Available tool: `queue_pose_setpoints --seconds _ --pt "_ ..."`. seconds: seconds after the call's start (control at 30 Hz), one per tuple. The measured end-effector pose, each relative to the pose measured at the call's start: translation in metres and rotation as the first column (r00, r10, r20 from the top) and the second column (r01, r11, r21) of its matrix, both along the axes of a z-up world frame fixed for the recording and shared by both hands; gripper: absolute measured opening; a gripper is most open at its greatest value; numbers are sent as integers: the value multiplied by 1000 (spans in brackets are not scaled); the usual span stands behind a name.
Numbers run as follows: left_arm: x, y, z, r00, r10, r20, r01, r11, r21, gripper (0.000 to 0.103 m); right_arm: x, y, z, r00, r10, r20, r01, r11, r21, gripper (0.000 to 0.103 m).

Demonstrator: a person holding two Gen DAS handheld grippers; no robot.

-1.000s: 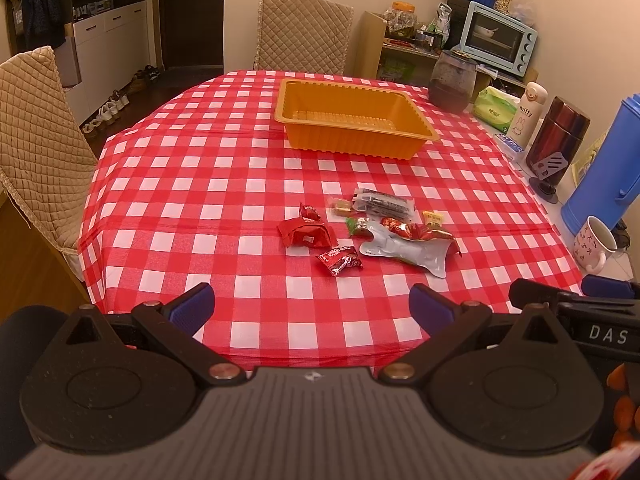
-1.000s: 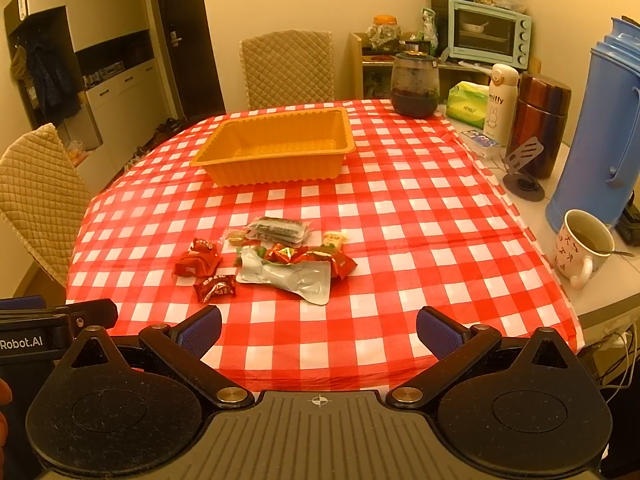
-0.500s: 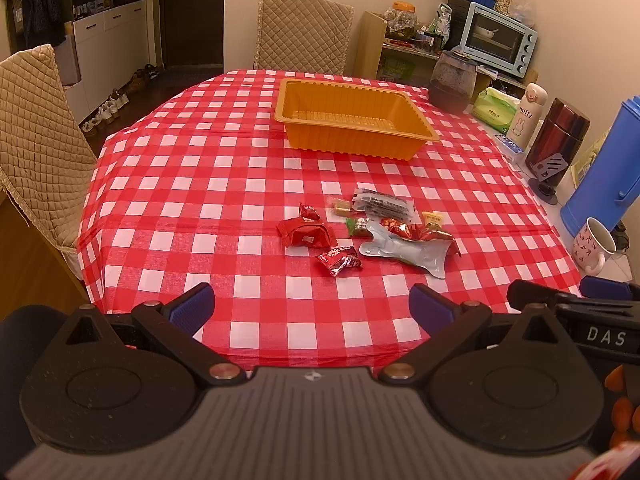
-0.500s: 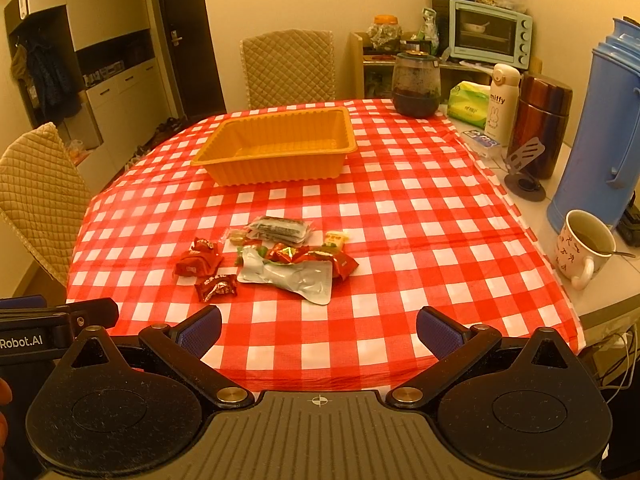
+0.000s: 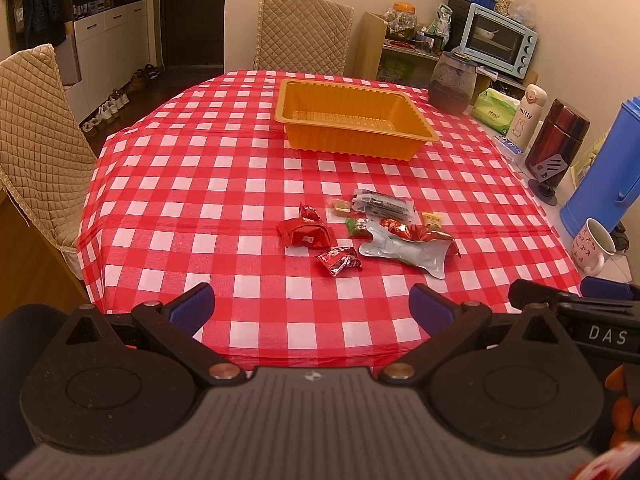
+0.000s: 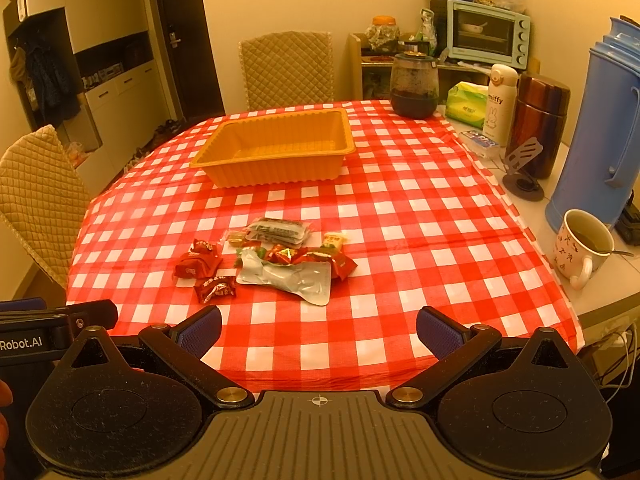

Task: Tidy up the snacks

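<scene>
Where wrappers overlap, snacks (image 5: 394,228) half-hidden.

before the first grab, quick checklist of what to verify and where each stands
1. Left gripper jaws open, nothing held: ok.
2. Right gripper jaws open, nothing held: ok.
3. Orange tray upright, nothing seen inside: ok.
4. Snack pile apart from the tray, on the checked cloth: ok.
5. Small red packet lies separate at the pile's near edge: ok.
6. Silver pouch free of the red wrappers on it: not ok.
</scene>
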State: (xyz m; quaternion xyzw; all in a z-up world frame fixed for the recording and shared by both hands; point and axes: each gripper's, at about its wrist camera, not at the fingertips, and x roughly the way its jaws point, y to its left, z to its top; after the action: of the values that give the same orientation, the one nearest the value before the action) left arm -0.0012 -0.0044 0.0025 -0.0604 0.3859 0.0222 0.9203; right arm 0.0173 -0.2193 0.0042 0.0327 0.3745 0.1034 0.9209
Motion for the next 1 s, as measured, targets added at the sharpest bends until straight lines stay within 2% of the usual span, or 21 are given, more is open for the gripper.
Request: queue_pose_setpoints --seconds 1.0 --pt "1 0 -1 1000 -1 1 1 1000 0 103 -1 0 -5 1000 -8 -1 8 1000 8 103"
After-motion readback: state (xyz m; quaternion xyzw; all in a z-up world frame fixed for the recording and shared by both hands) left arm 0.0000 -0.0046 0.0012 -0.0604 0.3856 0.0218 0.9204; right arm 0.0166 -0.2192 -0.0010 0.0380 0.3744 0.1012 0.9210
